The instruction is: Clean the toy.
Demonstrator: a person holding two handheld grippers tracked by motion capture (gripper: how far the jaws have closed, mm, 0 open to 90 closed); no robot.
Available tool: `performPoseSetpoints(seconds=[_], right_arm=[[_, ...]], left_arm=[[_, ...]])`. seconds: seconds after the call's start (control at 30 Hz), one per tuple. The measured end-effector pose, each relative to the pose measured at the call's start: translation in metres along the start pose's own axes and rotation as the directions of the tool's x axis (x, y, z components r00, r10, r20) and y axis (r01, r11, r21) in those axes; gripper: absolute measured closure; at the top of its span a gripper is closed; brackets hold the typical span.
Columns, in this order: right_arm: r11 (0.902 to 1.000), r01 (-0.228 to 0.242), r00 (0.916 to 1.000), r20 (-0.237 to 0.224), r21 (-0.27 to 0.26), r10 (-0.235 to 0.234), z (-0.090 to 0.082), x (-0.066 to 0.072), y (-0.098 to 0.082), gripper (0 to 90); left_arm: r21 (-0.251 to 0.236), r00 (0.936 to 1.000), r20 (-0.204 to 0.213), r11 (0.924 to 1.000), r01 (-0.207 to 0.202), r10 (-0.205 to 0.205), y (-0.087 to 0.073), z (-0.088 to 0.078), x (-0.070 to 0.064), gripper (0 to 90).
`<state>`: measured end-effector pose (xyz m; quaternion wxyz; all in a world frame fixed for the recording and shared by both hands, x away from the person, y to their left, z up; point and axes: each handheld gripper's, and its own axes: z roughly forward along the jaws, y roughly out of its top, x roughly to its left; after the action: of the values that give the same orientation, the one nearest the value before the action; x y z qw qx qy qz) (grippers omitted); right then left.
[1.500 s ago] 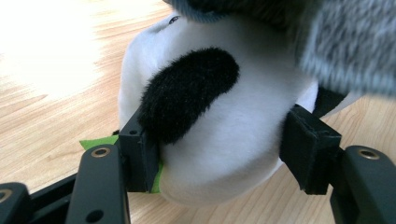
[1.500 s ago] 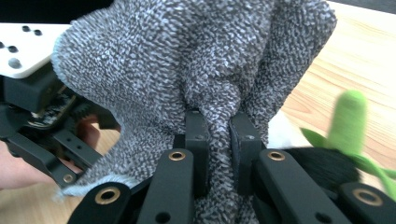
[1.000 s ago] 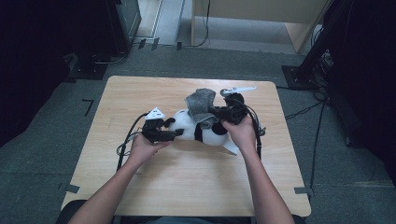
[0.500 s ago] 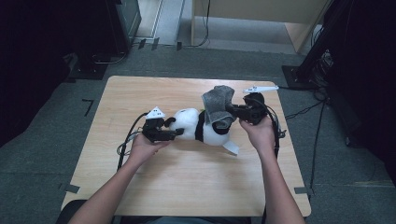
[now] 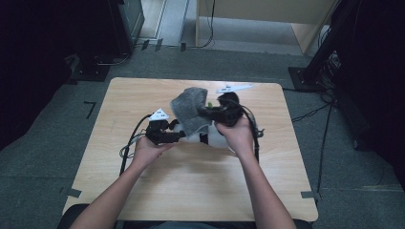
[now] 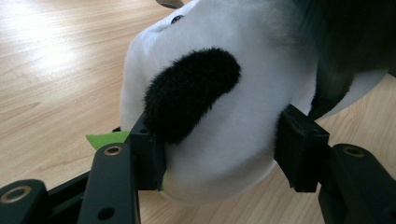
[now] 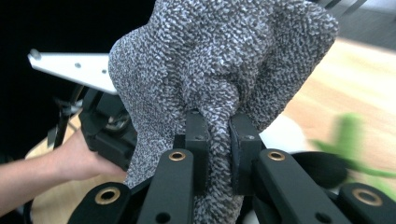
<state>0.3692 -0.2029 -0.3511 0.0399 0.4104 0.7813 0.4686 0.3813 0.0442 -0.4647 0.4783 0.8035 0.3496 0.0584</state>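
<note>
Right gripper view: right gripper is clamped on soft grey knitted cloth; left gripper, just closing, squeezes the light plush panda by its head.

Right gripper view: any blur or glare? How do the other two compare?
Right gripper view: the grey knit cloth pinched in the right tongs is sharp, the table and green bit behind it are smeared. Left gripper view: the plush toy is crisp, with window glare on the table top left. High view: evenly lit table, dark surroundings, soft detail.
</note>
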Motion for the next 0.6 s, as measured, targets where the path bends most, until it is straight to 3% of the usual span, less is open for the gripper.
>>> performPoseSetpoints(seconds=[0.13,0.2,0.27,0.4,0.5,0.6], right_arm=[[0.9954,0.008,0.9988,0.047,0.095,-0.012,0.036,0.003,-0.012,81.6],[0.9965,-0.013,0.9991,0.041,0.082,0.01,0.043,-0.004,-0.021,81.7],[0.9967,-0.02,0.9986,0.05,0.079,0.016,0.04,-0.009,-0.025,81.7],[0.9964,-0.03,0.9934,0.113,0.08,0.02,0.019,-0.021,-0.036,81.7],[0.9967,-0.062,0.9937,0.096,0.052,0.057,0.002,-0.031,-0.045,81.7],[0.9975,-0.064,0.9926,0.105,0.031,0.06,-0.012,-0.035,-0.049,81.6]], left_arm=[[0.007,0.9999,-0.013,1.0,-0.003,0.004,0.0,0.0,-0.002,43.5],[0.004,0.9998,-0.016,1.0,0.007,-0.007,0.0,0.001,-0.002,46.0],[0.004,0.9997,-0.023,0.9999,0.009,-0.009,0.0,0.001,-0.002,48.4],[0.001,0.9992,-0.006,0.9992,0.04,-0.04,0.001,0.002,0.001,51.2],[0.001,0.9991,-0.005,0.9991,0.041,-0.041,0.002,0.003,0.0,51.4],[0.002,0.9985,-0.002,0.9985,0.055,-0.055,0.003,0.004,0.002,51.5]])
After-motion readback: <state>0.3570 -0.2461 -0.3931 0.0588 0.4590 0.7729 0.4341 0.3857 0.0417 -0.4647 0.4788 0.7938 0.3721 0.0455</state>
